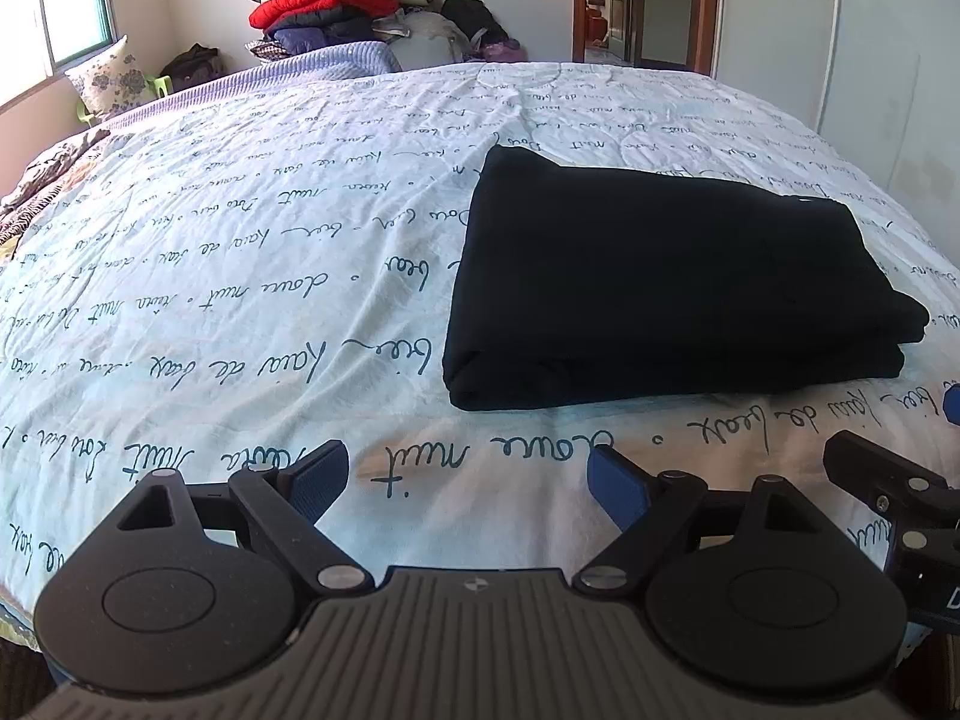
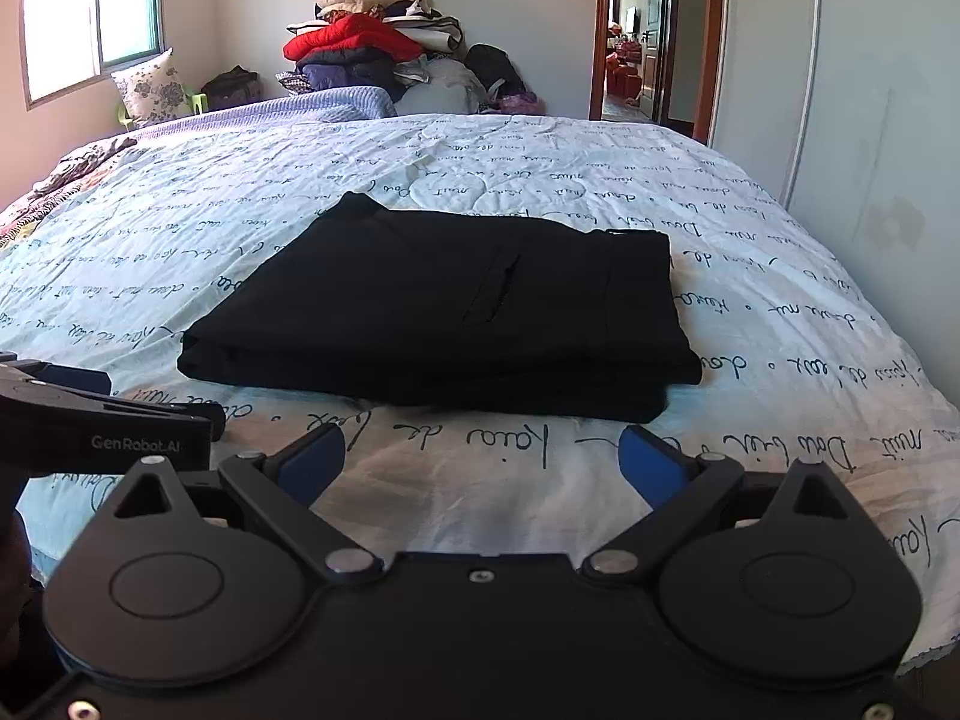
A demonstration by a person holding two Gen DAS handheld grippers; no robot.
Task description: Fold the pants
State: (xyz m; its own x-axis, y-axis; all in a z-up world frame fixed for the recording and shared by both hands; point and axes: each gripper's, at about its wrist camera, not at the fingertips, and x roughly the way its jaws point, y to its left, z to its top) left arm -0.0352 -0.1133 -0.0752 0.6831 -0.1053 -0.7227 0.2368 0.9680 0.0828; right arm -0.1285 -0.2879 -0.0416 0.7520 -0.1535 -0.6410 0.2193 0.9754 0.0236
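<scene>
Folded black pants (image 2: 444, 306) on bedspread (image 2: 240, 210), beyond both grippers' wide, empty fingers (image 1: 321, 471)

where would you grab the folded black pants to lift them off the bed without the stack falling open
Probably the near edge of the black pants, approached low from the front, where both open grippers, left and right, sit. There the layers lie stacked like a closed fold, so pinching it should catch all of them. The right end shows staggered loose edges, likelier to slip apart. The bedspread is soft, letting a lower finger slide under.
</scene>
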